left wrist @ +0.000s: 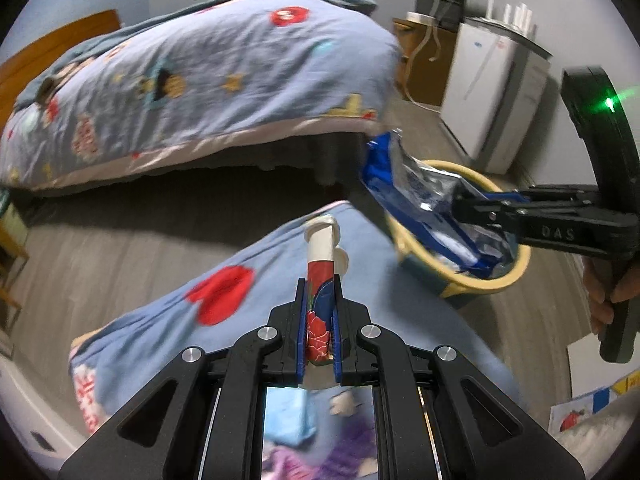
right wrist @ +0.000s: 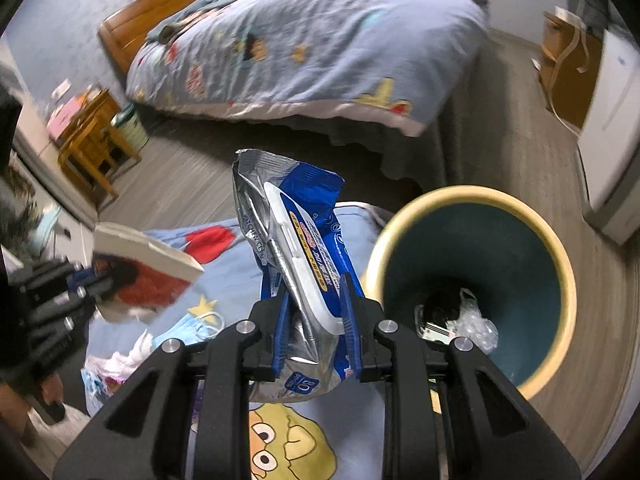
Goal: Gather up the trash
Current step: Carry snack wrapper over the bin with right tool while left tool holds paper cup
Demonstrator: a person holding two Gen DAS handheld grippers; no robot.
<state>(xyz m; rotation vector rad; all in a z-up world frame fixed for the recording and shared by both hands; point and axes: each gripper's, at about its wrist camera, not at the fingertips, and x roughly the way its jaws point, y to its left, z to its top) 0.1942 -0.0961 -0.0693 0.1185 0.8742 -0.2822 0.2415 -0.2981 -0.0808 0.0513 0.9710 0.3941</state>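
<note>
Over the cartoon-print quilt (right wrist: pixel 240 256), two grippers each carry one piece of trash, lifted clear so they can travel to the single bin (right wrist: pixel 560 264) at three o'clock in the right wrist view. Right gripper (right wrist: pixel 316 320) clamps a blue-and-silver wipes packet (right wrist: pixel 296 216), already near the yellow rim. Left gripper (left wrist: pixel 320 320), jaws nearly closed, pinches a flattened red-and-white carton (left wrist: pixel 319 272) upright. One crumpled bag lies inside the bin; a face mask (right wrist: pixel 200 326) and scraps wait on the quilt.

Dim, even room light; motion blur throughout, fisheye bending toward dark edges.
</note>
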